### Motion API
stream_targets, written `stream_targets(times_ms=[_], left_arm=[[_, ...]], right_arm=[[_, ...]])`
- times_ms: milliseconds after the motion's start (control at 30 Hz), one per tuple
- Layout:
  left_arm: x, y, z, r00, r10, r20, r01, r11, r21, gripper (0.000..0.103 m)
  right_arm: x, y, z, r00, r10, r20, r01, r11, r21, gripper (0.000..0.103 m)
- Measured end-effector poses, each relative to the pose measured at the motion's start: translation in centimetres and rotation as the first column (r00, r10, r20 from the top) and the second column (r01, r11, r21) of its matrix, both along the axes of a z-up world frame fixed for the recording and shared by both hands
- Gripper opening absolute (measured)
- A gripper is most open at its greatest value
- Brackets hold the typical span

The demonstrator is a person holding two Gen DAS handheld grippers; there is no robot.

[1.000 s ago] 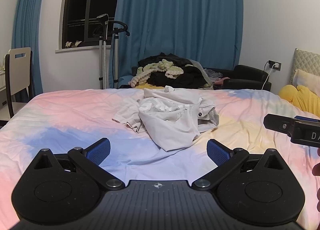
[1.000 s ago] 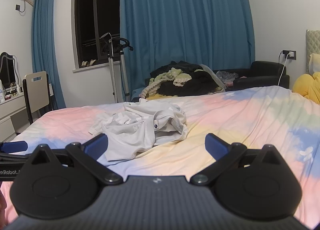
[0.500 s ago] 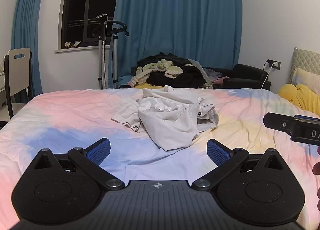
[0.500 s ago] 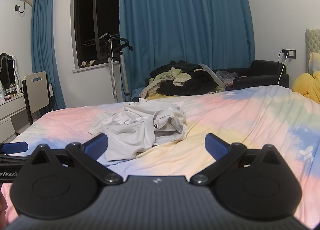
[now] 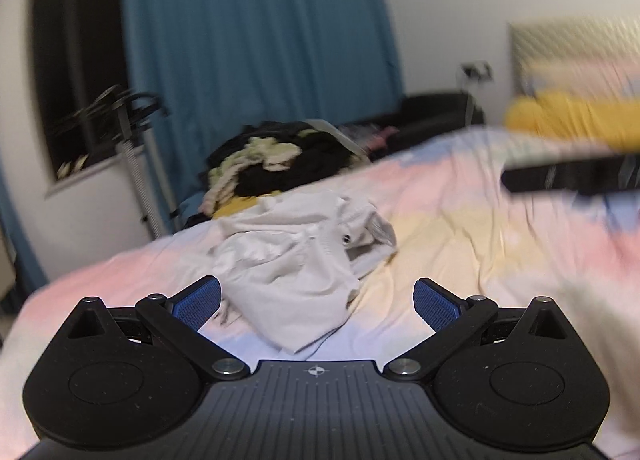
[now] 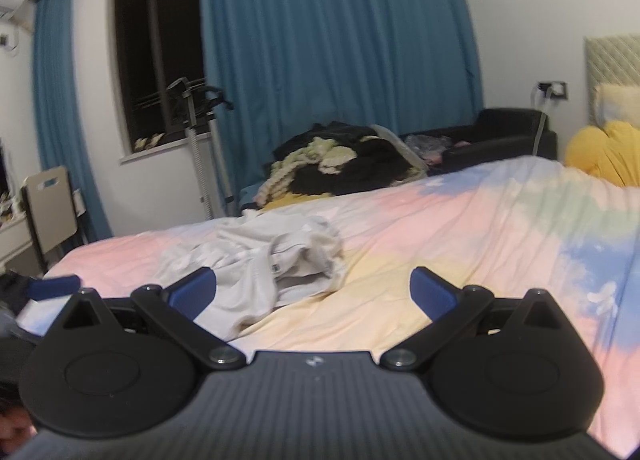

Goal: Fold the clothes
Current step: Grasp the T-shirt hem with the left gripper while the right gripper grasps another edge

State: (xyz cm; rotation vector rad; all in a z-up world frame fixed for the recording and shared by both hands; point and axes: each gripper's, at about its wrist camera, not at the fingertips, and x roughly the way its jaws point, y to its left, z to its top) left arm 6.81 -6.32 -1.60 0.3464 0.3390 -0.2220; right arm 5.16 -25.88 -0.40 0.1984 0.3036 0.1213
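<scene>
Between our two grippers and just ahead of them on the bed lies one crumpled white garment (image 5: 296,272), a single loose heap with one dark button showing. We hold the left gripper (image 5: 316,300) low over the sheet with its two blue fingers spread wide and nothing between them; the garment sits straight in front of the gap. Our right gripper (image 6: 312,290) is likewise spread apart and empty, tilted a little, with the garment ahead and to its left. Each camera catches the tip of the other gripper at its edge. Under everything is the bed (image 6: 460,227), covered in one pastel sheet of pink, yellow and blue. Beyond the foot of it we count one pile of dark clothes (image 6: 340,167), one black sofa (image 6: 508,131), two blue curtains, one dark window (image 6: 156,43), one chair (image 6: 50,203) and a yellow pillow (image 6: 604,151).
</scene>
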Motion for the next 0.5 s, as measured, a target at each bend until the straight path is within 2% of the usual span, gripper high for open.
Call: stream_targets(times_ms=[133,233,300,367,400,500], left_arm=[[5.2,-3.3,-3.1,0.998,-0.052,-0.028,0.055,0.989,0.139,0.1],[9.1,-5.2,-5.6,0.998,-0.046,-0.053,0.056,0.976,0.212,0.092],[11.6,-5.7,-7.1,0.997,-0.008,-0.079,0.026,0.972,0.234,0.074],[14.0,-6.1,-8.2,0.993,0.027,-0.112,0.0,0.97,0.242,0.066],[15.0,-6.2,-8.7,0.991,0.039,-0.124,-0.007,0.968,0.251,0.064],[16.0,-6.5,-9.9,0.995,0.034,-0.095,-0.004,0.954,0.299,0.063]], right_arm=[[0.9,-2.2,-0.5,0.999,-0.049,-0.02,0.05,0.998,0.036,0.103],[1.5,-3.8,-1.2,0.996,-0.077,-0.037,0.079,0.995,0.058,0.103],[2.1,-4.5,-1.8,0.995,-0.082,-0.05,0.086,0.994,0.071,0.103],[2.8,-5.0,-2.5,0.995,-0.078,-0.067,0.083,0.993,0.087,0.103],[3.2,-5.1,-2.9,0.994,-0.074,-0.077,0.082,0.992,0.095,0.103],[4.4,-5.1,-4.0,0.994,-0.056,-0.099,0.066,0.992,0.104,0.103]])
